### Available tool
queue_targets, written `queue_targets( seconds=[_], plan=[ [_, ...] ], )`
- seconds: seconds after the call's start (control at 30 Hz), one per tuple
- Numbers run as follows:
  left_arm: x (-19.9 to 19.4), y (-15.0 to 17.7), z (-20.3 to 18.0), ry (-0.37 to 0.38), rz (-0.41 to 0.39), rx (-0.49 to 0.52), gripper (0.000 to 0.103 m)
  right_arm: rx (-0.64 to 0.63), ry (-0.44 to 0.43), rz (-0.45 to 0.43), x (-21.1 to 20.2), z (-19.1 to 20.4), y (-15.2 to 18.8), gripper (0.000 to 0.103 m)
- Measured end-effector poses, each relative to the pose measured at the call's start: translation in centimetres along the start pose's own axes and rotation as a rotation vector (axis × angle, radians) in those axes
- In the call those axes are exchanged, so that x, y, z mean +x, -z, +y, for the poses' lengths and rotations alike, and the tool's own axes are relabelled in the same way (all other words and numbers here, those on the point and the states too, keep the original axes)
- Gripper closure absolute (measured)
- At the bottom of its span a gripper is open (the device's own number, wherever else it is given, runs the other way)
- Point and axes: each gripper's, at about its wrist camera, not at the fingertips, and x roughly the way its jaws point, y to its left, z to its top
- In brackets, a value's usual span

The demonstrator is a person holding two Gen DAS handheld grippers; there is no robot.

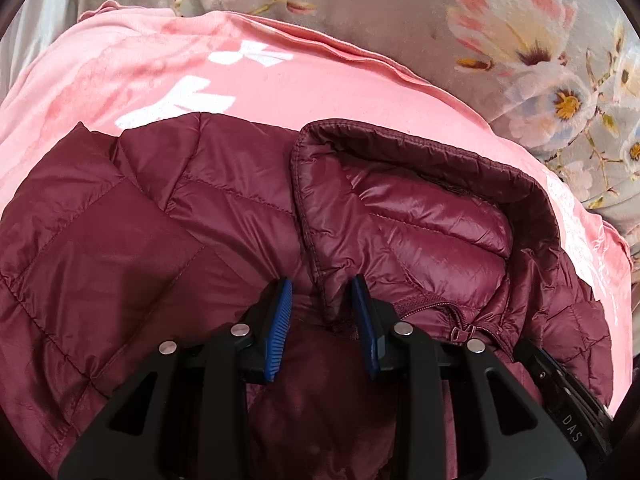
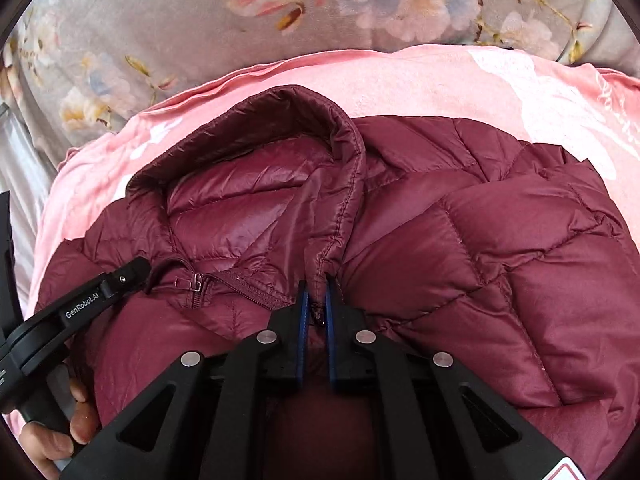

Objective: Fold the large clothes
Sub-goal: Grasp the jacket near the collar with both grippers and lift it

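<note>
The maroon puffer jacket (image 2: 460,240) is lying on a pink blanket (image 2: 400,80), straight ahead of both claws. The right claw (image 2: 316,300) is pinching the hood edge (image 2: 344,184) firmly; the left claw (image 1: 322,300) is hanging open beside the same edge. Both are pointing down and forward; the fold should go best with even, gentle tension on the slippery fabric.

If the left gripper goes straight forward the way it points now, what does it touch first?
Most likely the hood of the dark red jacket: its edge already lies between the open fingers of the left gripper. Depth is unclear, but nothing else lies nearer.
</note>
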Motion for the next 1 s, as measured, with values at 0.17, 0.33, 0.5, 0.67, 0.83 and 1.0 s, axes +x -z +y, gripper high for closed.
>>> queue_targets(
  seconds=[0.17, 0.33, 0.5, 0.67, 0.83, 1.0],
  plan=[
    [0.0, 0.2, -0.6, -0.039, -0.011, 0.033, 0.072, -0.004, 0.003, -0.001, 0.0, 0.1, 0.0, 0.1],
    [0.1, 0.1, -0.6, -0.034, -0.017, 0.03, 0.072, 0.044, -0.056, -0.007, -0.2, -0.7, -0.1, 0.098],
    [-0.5, 0.0, 0.8, 0.071, -0.039, -0.048, 0.065, 0.139, -0.165, -0.057, -1.9, -2.7, -0.1, 0.09],
    [-2.9, -1.0, 1.8, 0.126, -0.092, -0.104, 0.053, 0.107, -0.106, -0.121, -5.7, -2.6, -0.9, 0.084],
    [-4.4, -5.5, 2.1, 0.161, -0.103, -0.174, 0.048, 0.105, -0.116, -0.198, -7.0, -2.2, -5.7, 0.084],
    [-2.7, -10.1, 1.8, 0.114, -0.102, -0.239, 0.048, 0.162, -0.126, -0.252, -4.4, -2.1, -10.1, 0.084]
  ],
)
